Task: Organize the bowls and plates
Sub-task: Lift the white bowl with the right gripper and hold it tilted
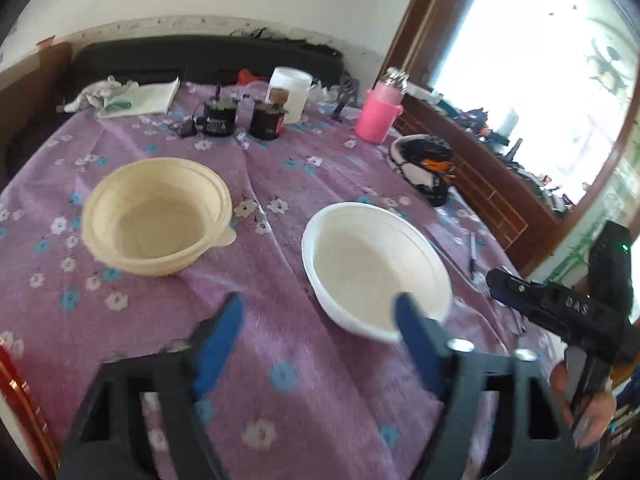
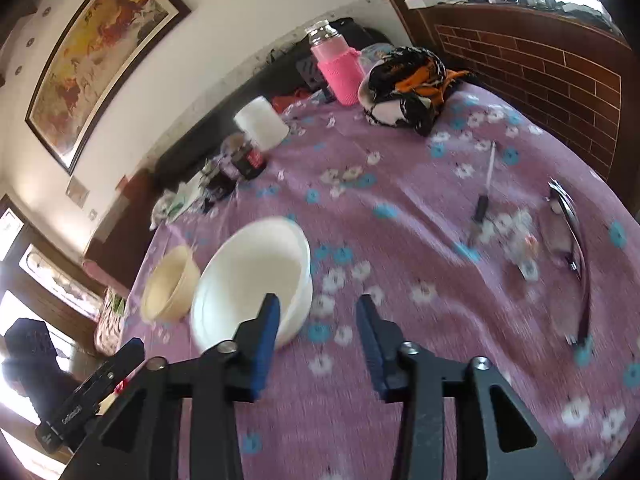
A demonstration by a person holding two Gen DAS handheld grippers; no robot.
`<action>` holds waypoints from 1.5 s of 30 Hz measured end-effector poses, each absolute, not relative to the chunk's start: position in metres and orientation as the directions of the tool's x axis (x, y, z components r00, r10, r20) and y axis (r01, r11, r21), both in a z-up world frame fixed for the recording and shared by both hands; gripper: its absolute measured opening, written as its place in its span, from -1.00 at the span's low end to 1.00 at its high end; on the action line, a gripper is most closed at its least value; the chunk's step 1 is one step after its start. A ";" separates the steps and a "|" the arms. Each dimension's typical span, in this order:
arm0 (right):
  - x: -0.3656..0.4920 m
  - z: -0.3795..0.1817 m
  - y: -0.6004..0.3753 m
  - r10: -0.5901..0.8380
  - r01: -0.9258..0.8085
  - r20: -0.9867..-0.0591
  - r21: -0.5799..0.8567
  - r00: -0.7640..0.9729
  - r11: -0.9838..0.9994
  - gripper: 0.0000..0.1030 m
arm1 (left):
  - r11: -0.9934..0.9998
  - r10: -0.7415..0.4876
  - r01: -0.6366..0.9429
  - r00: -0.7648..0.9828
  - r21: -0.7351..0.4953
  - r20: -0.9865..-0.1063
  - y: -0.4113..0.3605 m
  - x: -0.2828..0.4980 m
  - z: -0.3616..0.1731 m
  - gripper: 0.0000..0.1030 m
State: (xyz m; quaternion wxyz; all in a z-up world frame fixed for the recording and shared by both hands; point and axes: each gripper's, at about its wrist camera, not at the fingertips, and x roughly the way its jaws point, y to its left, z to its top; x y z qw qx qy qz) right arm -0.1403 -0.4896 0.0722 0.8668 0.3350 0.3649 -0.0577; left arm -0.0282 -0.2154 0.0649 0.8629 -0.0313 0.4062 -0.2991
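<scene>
Two empty bowls stand apart on a purple flowered cloth point(image 1: 280, 360): a cream bowl point(image 1: 156, 216) to the left and a white bowl point(image 1: 376, 264) to the right. My left gripper point(image 1: 320, 308) is open over the cloth just before the white bowl, its right finger point(image 1: 416, 332) overlapping the near rim. In the right wrist view the white bowl point(image 2: 252, 276) sits ahead to the left, with the cream bowl point(image 2: 170, 284) beyond it. My right gripper point(image 2: 318, 304) is open with only cloth between its blue pads, its left finger point(image 2: 266, 332) in front of the bowl's edge.
At the back stand a pink bottle point(image 1: 378, 108), two dark jars point(image 1: 218, 118), a white tub point(image 1: 290, 92) and folded papers point(image 1: 140, 98). A patterned scarf point(image 2: 408, 84), a pen point(image 2: 482, 200) and glasses point(image 2: 568, 248) lie to the right. A wooden panel point(image 2: 540, 68) borders that side.
</scene>
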 end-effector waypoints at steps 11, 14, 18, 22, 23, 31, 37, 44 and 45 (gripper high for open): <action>-0.091 0.040 -0.473 0.173 0.326 -0.698 0.520 0.695 0.790 -0.73 | 0.823 -0.507 0.507 0.456 -0.255 -0.731 -0.253 -0.004 0.030 -0.19; -0.091 0.039 -0.469 0.156 0.317 -0.687 0.509 0.709 0.800 -0.76 | 0.809 -0.510 0.540 0.447 -0.233 -0.735 -0.259 -0.007 0.023 -0.47; -0.095 0.040 -0.467 0.144 0.280 -0.643 0.510 0.752 0.814 -0.77 | 0.803 -0.496 0.569 0.470 -0.179 -0.730 -0.265 -0.014 0.022 -0.52; -0.098 0.040 -0.462 0.129 0.258 -0.631 0.484 0.765 0.836 -0.76 | 0.800 -0.497 0.578 0.484 -0.163 -0.720 -0.265 -0.016 0.021 -0.52; -0.098 0.040 -0.460 0.124 0.257 -0.632 0.476 0.765 0.841 -0.75 | 0.800 -0.498 0.576 0.484 -0.167 -0.720 -0.264 -0.015 0.021 -0.52; -0.095 0.039 -0.454 0.097 0.261 -0.652 0.429 0.752 0.865 -0.71 | 0.803 -0.480 0.584 0.513 -0.120 -0.712 -0.270 -0.021 0.023 -0.49; -0.096 0.039 -0.452 0.084 0.259 -0.650 0.414 0.755 0.872 -0.75 | 0.794 -0.509 0.578 0.465 -0.187 -0.725 -0.265 -0.014 0.020 -0.46; -0.099 0.042 -0.452 0.119 0.231 -0.629 0.445 0.768 0.866 -0.75 | 0.801 -0.495 0.575 0.477 -0.169 -0.726 -0.263 -0.016 0.020 -0.46; -0.099 0.043 -0.452 0.122 0.227 -0.627 0.446 0.770 0.866 -0.75 | 0.800 -0.496 0.577 0.482 -0.164 -0.722 -0.263 -0.017 0.020 -0.46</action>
